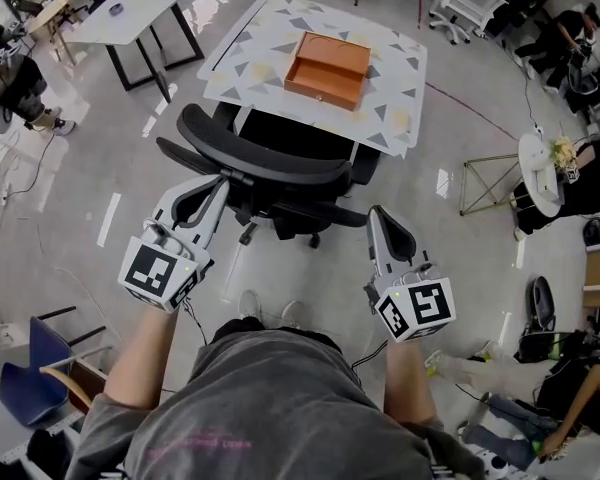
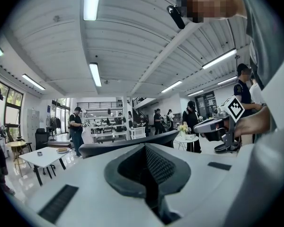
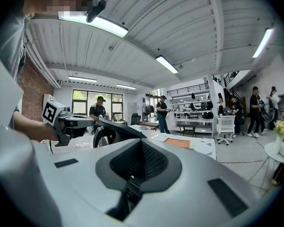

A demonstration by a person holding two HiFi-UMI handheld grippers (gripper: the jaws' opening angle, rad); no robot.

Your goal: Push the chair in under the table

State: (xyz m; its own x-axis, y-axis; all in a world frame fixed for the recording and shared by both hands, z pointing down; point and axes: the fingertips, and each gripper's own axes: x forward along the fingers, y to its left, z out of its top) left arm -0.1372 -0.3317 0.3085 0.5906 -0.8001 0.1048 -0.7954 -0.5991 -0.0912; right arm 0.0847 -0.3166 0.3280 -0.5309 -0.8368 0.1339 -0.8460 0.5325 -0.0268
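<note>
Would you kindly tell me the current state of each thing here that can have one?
chair: upright, at the near edge of the table, backrest facing away from it.
orange box: open on top, looks empty, lying on the table.
left gripper: jaws shut, nothing between them, tip by the chair's backrest.
right gripper: jaws shut, nothing between them, tip by the chair's armrest.
</note>
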